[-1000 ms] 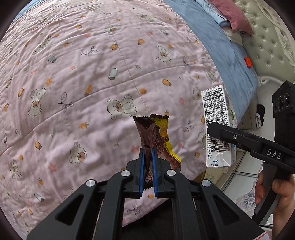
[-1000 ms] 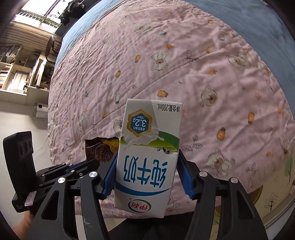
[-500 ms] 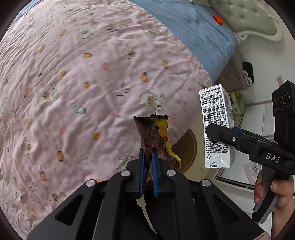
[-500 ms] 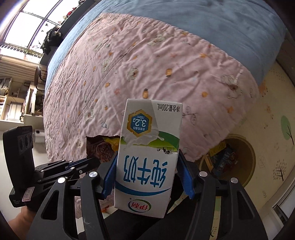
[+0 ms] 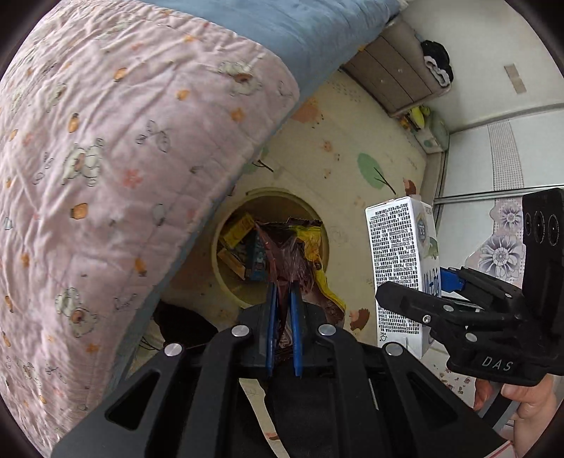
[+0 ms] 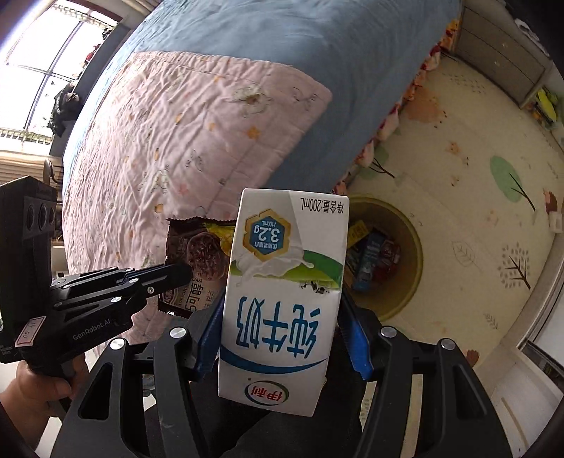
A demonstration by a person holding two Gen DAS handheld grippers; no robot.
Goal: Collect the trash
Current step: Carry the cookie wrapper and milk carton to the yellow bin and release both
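Observation:
My left gripper (image 5: 282, 299) is shut on a brown and yellow snack wrapper (image 5: 292, 260), which hangs right above the round beige trash bin (image 5: 326, 225) on the floor. The bin holds several packets and boxes. To the right, a white milk carton (image 5: 402, 267) sits in the other gripper. In the right wrist view, my right gripper (image 6: 282, 338) is shut on that milk carton (image 6: 282, 289), its blue pads against both sides. The wrapper (image 6: 197, 253) and the left gripper show at the left, the bin (image 6: 412, 246) just behind the carton.
A bed with a pink bear-print quilt (image 5: 105, 158) over a blue sheet (image 5: 299, 31) fills the left, its edge overhanging close to the bin. A patterned play mat (image 6: 476, 169) covers the floor. A grey drawer unit (image 5: 394, 74) stands by the far wall.
Both grippers have swung off the bed toward its edge, and the floor and bin came into view. The wrapper now hangs over the bin. Both grips are unchanged.

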